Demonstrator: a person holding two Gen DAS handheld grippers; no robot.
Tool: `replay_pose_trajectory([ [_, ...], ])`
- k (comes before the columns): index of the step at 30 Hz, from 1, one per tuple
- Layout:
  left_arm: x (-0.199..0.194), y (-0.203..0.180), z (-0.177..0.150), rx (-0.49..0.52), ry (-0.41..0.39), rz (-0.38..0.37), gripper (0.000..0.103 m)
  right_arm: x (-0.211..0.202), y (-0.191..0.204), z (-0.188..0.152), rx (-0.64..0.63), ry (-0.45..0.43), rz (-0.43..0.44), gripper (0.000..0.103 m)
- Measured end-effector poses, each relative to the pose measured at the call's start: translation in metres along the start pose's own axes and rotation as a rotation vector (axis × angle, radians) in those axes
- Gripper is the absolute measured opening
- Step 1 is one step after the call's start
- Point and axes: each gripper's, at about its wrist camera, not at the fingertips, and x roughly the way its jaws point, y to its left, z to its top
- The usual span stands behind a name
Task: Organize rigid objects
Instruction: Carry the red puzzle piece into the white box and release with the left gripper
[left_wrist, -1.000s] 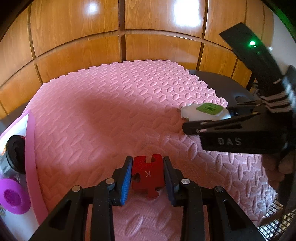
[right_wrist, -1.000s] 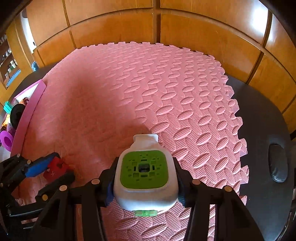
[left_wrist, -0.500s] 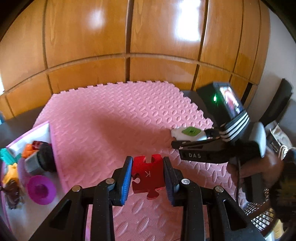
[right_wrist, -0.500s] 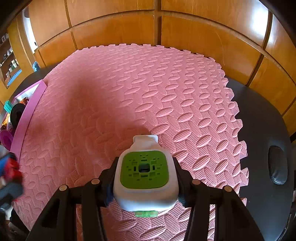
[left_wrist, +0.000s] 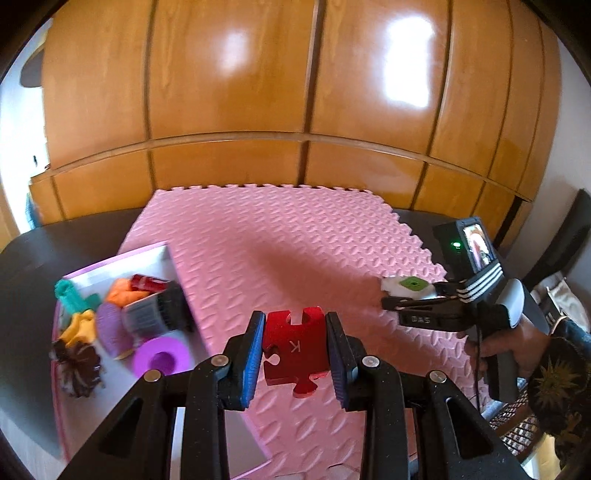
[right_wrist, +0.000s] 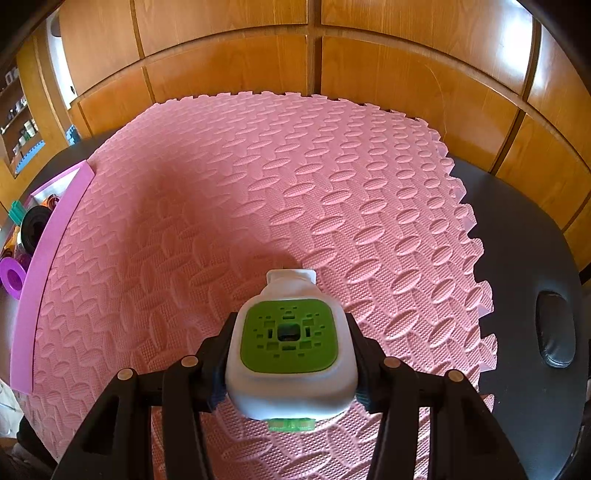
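Note:
My left gripper (left_wrist: 295, 349) is shut on a red puzzle piece (left_wrist: 295, 350) marked K, held in the air above the near edge of the pink foam mat (left_wrist: 280, 254). My right gripper (right_wrist: 290, 350) is shut on a white device with a green square top (right_wrist: 290, 341), low over the mat's right part. In the left wrist view that right gripper (left_wrist: 399, 295) shows at the right, a hand (left_wrist: 517, 350) on its handle, the white and green device (left_wrist: 410, 287) between its fingers.
A pink-rimmed white tray (left_wrist: 110, 267) left of the mat holds several toys: a purple ring (left_wrist: 162, 356), a grey and black block (left_wrist: 159, 314), orange, teal and yellow pieces. The mat lies on a dark table (right_wrist: 524, 258). Wooden cabinet doors (left_wrist: 295, 92) stand behind.
My left gripper has risen and pulled back with the red piece, so the tray and more of the cabinet show. It has left the right wrist view. The right gripper has kept still.

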Motion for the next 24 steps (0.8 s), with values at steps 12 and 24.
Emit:
replay_pose_trajectory([
  [12,-0.045,0.099,-0.028,-0.176,0.011,0.133,0.032,-0.001,0.006,0.000,-0.036,-0.010,-0.029,0.052],
  [24,-0.042,0.161,-0.080,-0.348,0.111,0.203,0.032,0.000,0.009,-0.001,-0.076,-0.023,-0.053,0.052],
])
